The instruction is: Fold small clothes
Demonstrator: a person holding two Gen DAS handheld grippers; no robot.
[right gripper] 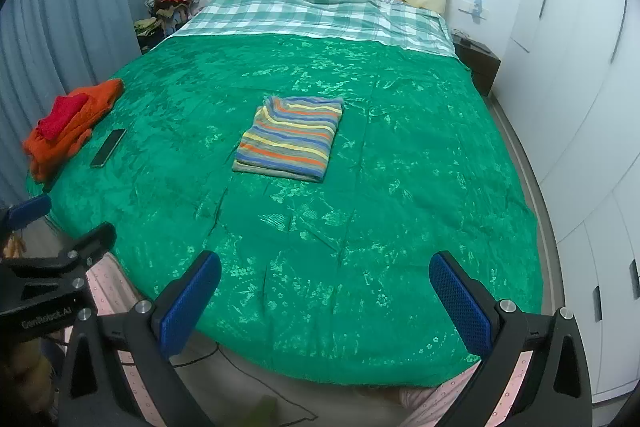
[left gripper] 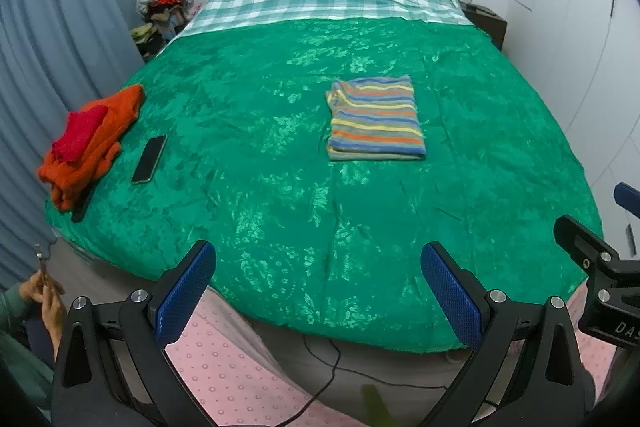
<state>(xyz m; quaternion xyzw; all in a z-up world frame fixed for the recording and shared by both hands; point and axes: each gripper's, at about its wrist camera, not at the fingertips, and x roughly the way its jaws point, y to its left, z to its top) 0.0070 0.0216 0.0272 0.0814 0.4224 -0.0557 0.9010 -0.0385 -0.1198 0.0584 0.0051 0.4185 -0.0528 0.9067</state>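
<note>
A folded striped garment (left gripper: 376,119) (right gripper: 292,139) lies flat in the middle of the green bedspread (left gripper: 280,187) (right gripper: 360,227). A stack of orange and red folded clothes (left gripper: 88,143) (right gripper: 68,123) rests at the bed's left edge. My left gripper (left gripper: 318,291) hovers open over the bed's near edge, nothing between its blue pads. My right gripper (right gripper: 326,301) is likewise open and empty, back from the striped garment. Each gripper's body shows at the edge of the other's view.
A black phone (left gripper: 150,159) (right gripper: 109,147) lies on the bedspread beside the orange stack. A person's hand (left gripper: 46,301) holds something small at the lower left. A cable (left gripper: 328,375) runs on the floor. A clothes pile (left gripper: 164,7), a curtain, a nightstand (right gripper: 476,61) and wardrobes surround the bed.
</note>
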